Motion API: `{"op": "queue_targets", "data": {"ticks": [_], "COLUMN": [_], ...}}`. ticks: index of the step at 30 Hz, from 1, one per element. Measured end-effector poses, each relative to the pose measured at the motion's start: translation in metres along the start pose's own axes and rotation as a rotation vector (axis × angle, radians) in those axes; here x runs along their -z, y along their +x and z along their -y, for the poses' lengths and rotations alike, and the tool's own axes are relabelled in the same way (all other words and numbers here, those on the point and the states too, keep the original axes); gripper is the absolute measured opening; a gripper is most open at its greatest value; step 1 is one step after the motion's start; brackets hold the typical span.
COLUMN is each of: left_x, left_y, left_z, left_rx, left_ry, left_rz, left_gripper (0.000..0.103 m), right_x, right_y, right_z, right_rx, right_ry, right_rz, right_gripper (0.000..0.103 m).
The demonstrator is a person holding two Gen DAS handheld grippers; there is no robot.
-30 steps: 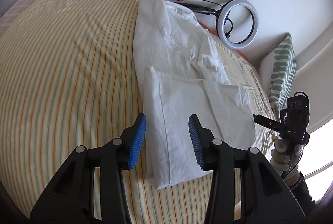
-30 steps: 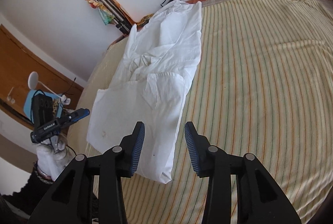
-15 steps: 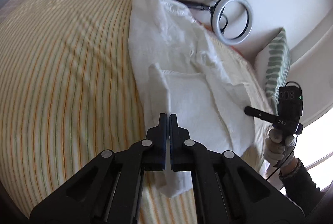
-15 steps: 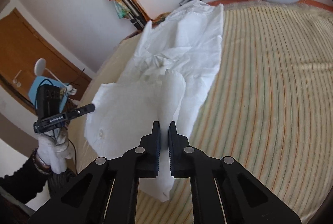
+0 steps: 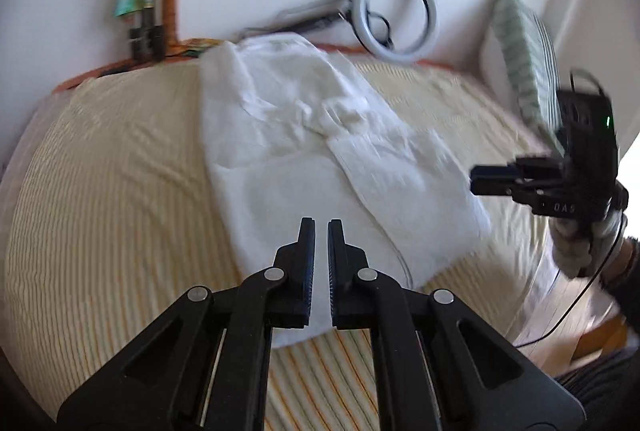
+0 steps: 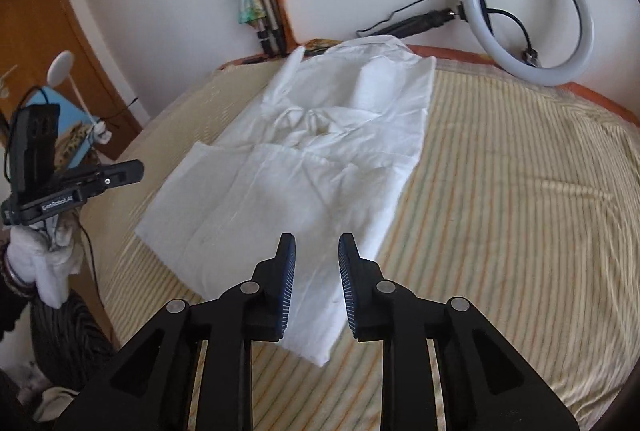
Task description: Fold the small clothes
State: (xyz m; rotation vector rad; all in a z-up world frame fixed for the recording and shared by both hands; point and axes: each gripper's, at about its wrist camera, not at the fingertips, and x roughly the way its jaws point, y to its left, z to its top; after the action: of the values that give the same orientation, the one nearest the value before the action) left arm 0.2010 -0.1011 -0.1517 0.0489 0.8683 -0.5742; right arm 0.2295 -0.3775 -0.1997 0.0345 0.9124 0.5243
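Note:
A white shirt (image 5: 304,159) (image 6: 320,159) lies flat on the striped bed sheet (image 5: 100,191) (image 6: 520,191), its sides folded in and its hem nearest me. My left gripper (image 5: 321,222) hovers over the hem, shut with no cloth in it. In the right wrist view the left gripper (image 6: 132,169) hangs off the shirt's left edge. My right gripper (image 6: 317,239) is above the hem's right part. Its jaws are opening, with nothing between the pads. The left wrist view shows the right gripper (image 5: 480,179) beyond the shirt's right edge, held by a gloved hand (image 5: 576,251).
A ring light (image 6: 548,75) (image 5: 400,57) leans on the wall at the bed's far side, beside a folded tripod (image 6: 264,19) (image 5: 148,27). A striped pillow (image 5: 524,63) stands at the far right. A wooden door (image 6: 52,43) is at the left.
Both grippers closed over the shirt's near hem, then rose and rolled back off it. The shirt stays flat. The right jaws have parted again; the left stays shut.

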Motion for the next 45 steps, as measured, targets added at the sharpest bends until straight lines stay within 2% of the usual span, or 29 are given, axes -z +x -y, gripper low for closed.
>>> {"op": "queue_targets", "data": {"ticks": [3, 6, 10, 13, 17, 21, 26, 28, 33, 40, 43, 45], "left_x": [0.006, 0.02, 0.02, 0.013, -0.013, -0.058, -0.107, -0.121, -0.151, -0.172, -0.176, -0.175], "left_y": [0.025, 0.045, 0.041, 0.027, 0.011, 0.011, 0.051, 0.069, 0.121, 0.182, 0.204, 0.209], "left_z": [0.002, -0.014, -0.028, -0.034, -0.045, -0.065, -0.093, -0.101, -0.108, -0.12, -0.124, -0.126], "left_rx": [-0.03, -0.052, -0.003, 0.001, -0.007, -0.022, -0.039, -0.023, -0.05, -0.098, -0.111, -0.111], "left_ry": [0.016, -0.028, -0.097, -0.122, -0.118, -0.114, -0.128, -0.149, -0.106, -0.054, -0.038, -0.017], "left_rz": [-0.087, -0.16, -0.153, -0.123, -0.054, 0.013, 0.015, 0.01, -0.033, -0.097, -0.131, -0.115], "left_gripper": [0.002, 0.003, 0.005, 0.005, 0.005, 0.005, 0.005, 0.005, 0.005, 0.005, 0.005, 0.006], "right_x": [0.011, 0.017, 0.014, 0.005, -0.013, -0.041, -0.079, -0.093, -0.13, -0.155, -0.158, -0.158], "right_y": [0.019, 0.031, 0.034, 0.025, 0.005, 0.001, 0.008, 0.016, 0.05, 0.101, 0.122, 0.132], "right_z": [-0.007, 0.006, 0.015, 0.021, 0.017, 0.027, 0.049, 0.058, 0.071, 0.109, 0.12, 0.125], "right_rx": [0.035, 0.008, -0.052, -0.097, -0.061, -0.04, -0.032, -0.041, 0.006, -0.058, -0.011, 0.013], "right_ry": [-0.032, 0.021, 0.067, 0.123, 0.078, 0.066, 0.087, 0.104, 0.085, 0.175, 0.188, 0.189], "right_rz": [-0.053, -0.08, -0.093, -0.1, -0.055, -0.021, 0.019, 0.023, 0.009, 0.009, -0.006, -0.025], "right_gripper": [0.022, 0.019, 0.019, 0.019, 0.019, 0.019, 0.019, 0.019, 0.019, 0.019, 0.019, 0.019]}}
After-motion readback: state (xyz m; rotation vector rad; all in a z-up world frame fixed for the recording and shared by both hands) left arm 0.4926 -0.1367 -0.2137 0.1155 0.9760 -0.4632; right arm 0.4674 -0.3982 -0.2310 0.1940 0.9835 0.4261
